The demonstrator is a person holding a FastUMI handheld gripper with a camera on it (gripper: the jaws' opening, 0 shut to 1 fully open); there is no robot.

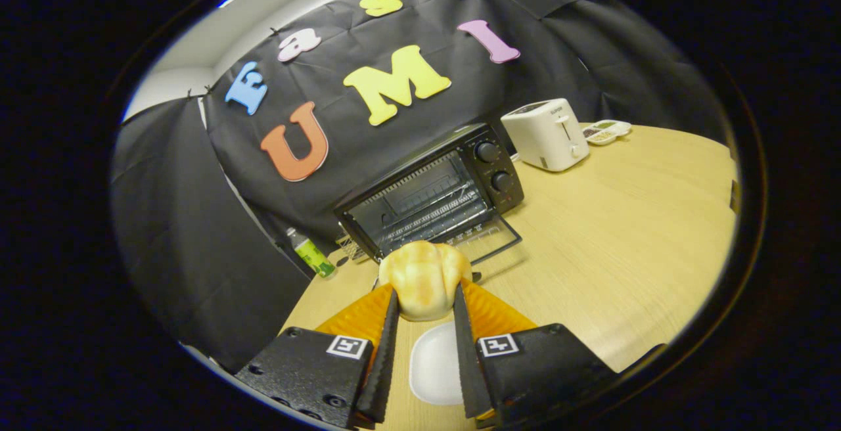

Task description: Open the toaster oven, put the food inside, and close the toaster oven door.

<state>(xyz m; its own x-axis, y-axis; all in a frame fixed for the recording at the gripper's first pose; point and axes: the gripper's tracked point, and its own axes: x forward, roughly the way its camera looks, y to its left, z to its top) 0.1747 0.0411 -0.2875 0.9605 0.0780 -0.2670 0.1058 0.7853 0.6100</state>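
Observation:
A pale golden bread roll (424, 280) is pinched between the two orange-and-black fingers of my gripper (424, 296), which is shut on it and holds it above the wooden table (624, 240). Beyond the roll stands the black toaster oven (437, 191) with its glass door (483, 239) folded down flat onto the table, and the wire rack inside shows. The roll hangs just in front of the lowered door. A white plate (433, 365) lies on the table below, between the fingers.
A white pop-up toaster (546, 134) stands to the right of the oven, with a small white divided dish (606, 132) behind it. A green bottle (312, 253) stands at the oven's left, near the table's edge.

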